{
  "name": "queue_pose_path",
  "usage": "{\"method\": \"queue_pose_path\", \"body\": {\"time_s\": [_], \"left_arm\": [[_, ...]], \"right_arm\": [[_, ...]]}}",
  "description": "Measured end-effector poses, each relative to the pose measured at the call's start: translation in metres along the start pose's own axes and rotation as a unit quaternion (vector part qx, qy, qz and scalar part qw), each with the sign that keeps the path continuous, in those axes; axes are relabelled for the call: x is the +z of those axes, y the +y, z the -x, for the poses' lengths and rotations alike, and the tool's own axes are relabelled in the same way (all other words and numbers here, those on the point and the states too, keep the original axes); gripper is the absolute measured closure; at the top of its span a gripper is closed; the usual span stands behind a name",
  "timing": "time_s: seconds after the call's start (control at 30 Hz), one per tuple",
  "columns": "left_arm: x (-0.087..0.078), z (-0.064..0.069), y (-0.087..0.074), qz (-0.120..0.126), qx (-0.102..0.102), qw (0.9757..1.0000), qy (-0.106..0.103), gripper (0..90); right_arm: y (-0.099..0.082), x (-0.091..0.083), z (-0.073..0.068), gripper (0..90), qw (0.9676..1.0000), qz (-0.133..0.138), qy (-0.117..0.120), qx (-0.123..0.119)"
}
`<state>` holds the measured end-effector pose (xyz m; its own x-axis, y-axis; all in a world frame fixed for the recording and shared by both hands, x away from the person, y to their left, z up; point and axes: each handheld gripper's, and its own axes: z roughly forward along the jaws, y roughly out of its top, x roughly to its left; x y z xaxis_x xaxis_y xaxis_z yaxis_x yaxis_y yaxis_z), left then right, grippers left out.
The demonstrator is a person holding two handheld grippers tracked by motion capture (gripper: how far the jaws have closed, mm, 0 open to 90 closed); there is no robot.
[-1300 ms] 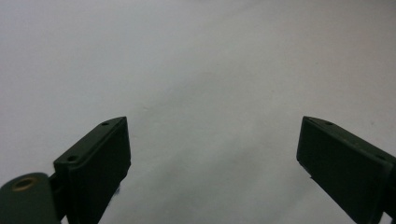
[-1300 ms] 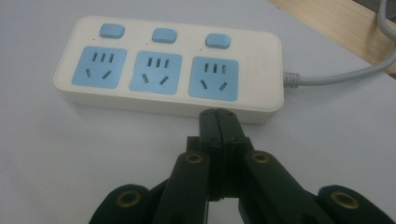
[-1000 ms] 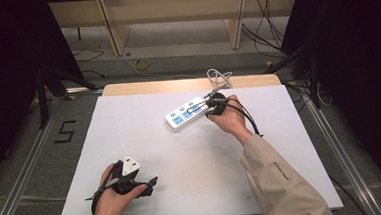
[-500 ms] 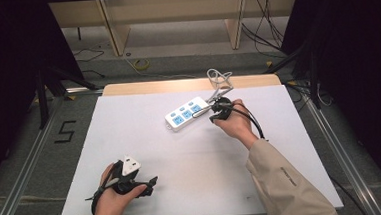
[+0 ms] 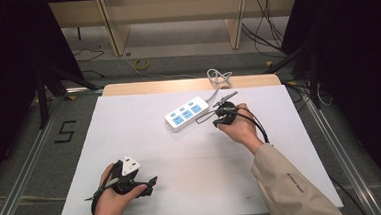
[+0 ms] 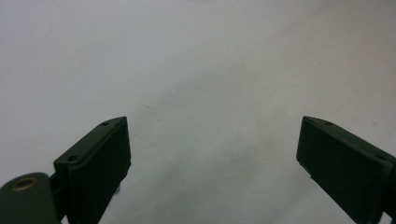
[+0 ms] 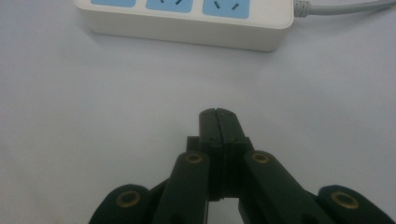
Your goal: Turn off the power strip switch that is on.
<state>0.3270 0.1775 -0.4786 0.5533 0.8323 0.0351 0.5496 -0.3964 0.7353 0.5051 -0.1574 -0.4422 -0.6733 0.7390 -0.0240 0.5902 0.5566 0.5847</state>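
A white power strip [image 5: 188, 114] with three blue sockets lies at the back middle of the white table [image 5: 145, 135]; its grey cord [image 5: 217, 81] loops off the far edge. My right gripper [image 5: 216, 121] sits just right of the strip's cord end. In the right gripper view its jaws [image 7: 217, 114] are pressed shut with nothing between them, a short gap short of the strip's side [image 7: 187, 28]. My left gripper [image 5: 150, 181] rests near the front left edge. It is open [image 6: 212, 144] over bare table, holding nothing.
Beyond the table's wooden far edge [image 5: 187, 85] are shelf legs and loose cables on the floor. A metal rail [image 5: 26, 162] runs along the left side, with a "5" marked on the floor there. Dark curtains flank both sides.
My right gripper has drawn back a little from the strip's cord end, toward the near right. The left hand and its gripper have stayed put.
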Motion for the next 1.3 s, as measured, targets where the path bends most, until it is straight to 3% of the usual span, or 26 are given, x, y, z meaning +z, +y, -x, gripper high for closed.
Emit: {"method": "queue_pose_path", "body": {"time_s": [1.3], "left_arm": [[0.001,0.0,0.0,0.003,-0.006,1.0,-0.001,9.5]], "right_arm": [[-0.057,-0.037,-0.021,90.0,0.9996,-0.002,0.017,-0.021]]}}
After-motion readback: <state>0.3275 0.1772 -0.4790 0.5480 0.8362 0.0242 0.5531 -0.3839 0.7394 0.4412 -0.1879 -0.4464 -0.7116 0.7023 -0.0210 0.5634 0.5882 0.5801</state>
